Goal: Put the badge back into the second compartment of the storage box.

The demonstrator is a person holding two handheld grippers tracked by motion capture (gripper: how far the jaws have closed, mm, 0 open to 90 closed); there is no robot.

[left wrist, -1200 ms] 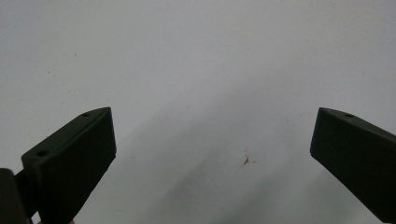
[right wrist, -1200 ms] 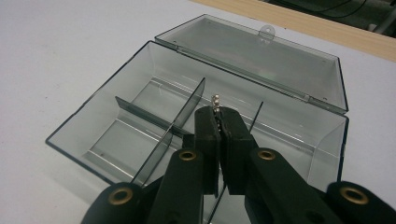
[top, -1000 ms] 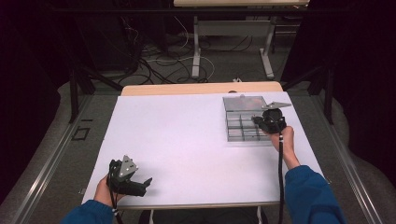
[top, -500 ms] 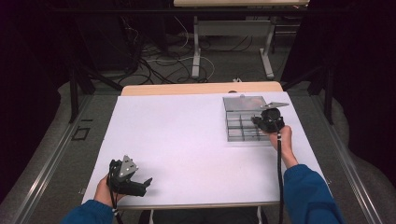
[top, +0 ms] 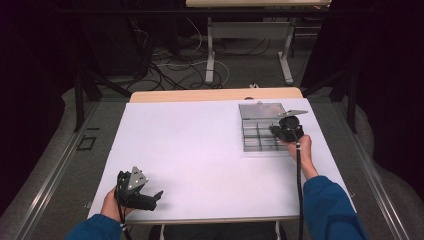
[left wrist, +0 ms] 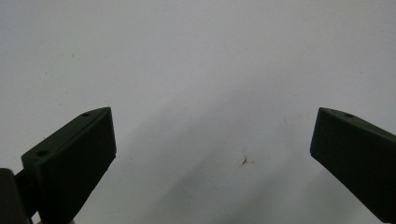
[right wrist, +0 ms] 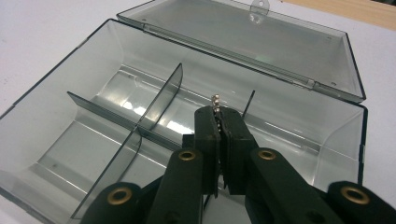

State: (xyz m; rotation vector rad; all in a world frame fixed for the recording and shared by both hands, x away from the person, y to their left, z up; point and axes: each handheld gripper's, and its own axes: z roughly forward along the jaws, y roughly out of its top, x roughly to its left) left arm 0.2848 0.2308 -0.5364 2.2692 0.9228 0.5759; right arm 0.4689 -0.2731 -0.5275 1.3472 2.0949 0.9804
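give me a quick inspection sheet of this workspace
surface: white table, bare across the middle; a small brown mark shows in the left gripper view.
job's things: clear divided box at the far right, lid open and laid back, compartments look empty; a small metal screw is pinched over the box.
clutter: nothing seen.
grippers: right gripper shut on the screw above the box; left gripper open, jaws wide apart, holding nothing, at the near left edge.
cables: right gripper's black cable runs back along the forearm; loose cables on the floor beyond the table.
surroundings: dark room, another table's legs behind.
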